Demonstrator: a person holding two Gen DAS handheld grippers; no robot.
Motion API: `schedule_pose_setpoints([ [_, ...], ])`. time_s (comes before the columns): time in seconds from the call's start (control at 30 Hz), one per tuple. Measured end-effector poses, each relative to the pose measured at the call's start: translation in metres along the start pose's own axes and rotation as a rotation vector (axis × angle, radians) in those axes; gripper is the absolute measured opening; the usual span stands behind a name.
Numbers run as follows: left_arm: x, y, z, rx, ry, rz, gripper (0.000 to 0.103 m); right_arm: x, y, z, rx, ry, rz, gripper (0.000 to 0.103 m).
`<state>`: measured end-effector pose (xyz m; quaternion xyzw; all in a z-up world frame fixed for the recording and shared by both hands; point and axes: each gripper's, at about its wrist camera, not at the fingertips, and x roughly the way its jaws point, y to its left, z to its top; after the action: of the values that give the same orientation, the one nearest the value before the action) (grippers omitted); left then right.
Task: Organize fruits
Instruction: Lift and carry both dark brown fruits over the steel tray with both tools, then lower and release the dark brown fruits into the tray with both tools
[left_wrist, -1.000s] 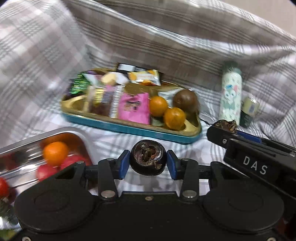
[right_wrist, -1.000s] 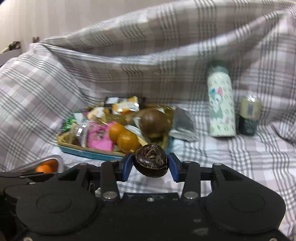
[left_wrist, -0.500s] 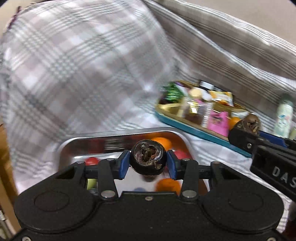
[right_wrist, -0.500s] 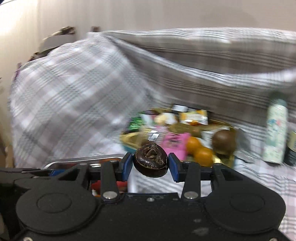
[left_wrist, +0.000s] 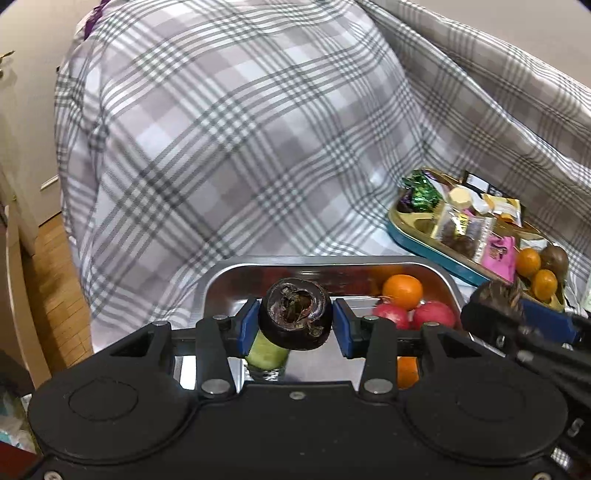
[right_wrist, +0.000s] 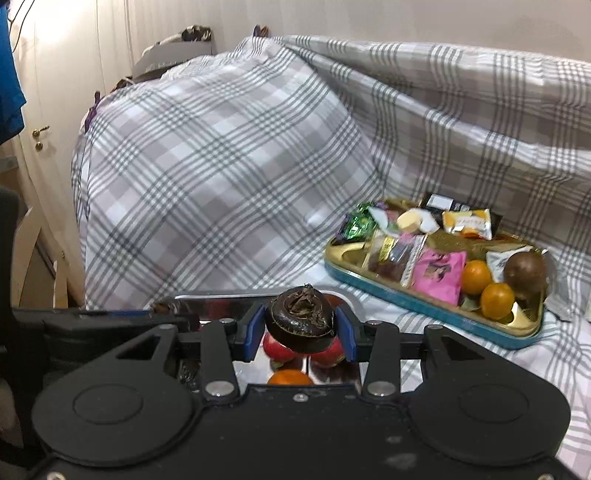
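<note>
Both grippers (left_wrist: 295, 326) (right_wrist: 300, 325) clamp dark fruits above steel tray (left_wrist: 221, 280); snack tray (right_wrist: 424, 306) beside.

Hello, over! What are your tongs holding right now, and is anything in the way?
Left tongs, right tongs: each shut on a dark fruit. Both over steel tray. Nothing blocking.

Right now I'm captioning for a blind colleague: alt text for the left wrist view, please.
The left gripper grips a dark round fruit above a steel tray holding an orange and red fruits. Right: a gold snack tray on plaid cloth.
</note>
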<state>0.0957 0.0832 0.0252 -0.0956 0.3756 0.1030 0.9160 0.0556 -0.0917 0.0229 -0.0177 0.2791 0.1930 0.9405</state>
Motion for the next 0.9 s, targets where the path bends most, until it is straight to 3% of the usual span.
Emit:
schedule_pose_setpoints([
  [0.47, 0.013, 0.012, -0.002, -0.036, 0.054, 0.021, 0.05, 0.029, 0.016, -0.011, -0.031, 0.069, 0.02, 0.044],
  [0.9, 0.011, 0.009, -0.005, -0.01, 0.054, 0.042, 0.05, 0.029, 0.015, -0.005, -0.018, 0.02, 0.015, 0.044],
])
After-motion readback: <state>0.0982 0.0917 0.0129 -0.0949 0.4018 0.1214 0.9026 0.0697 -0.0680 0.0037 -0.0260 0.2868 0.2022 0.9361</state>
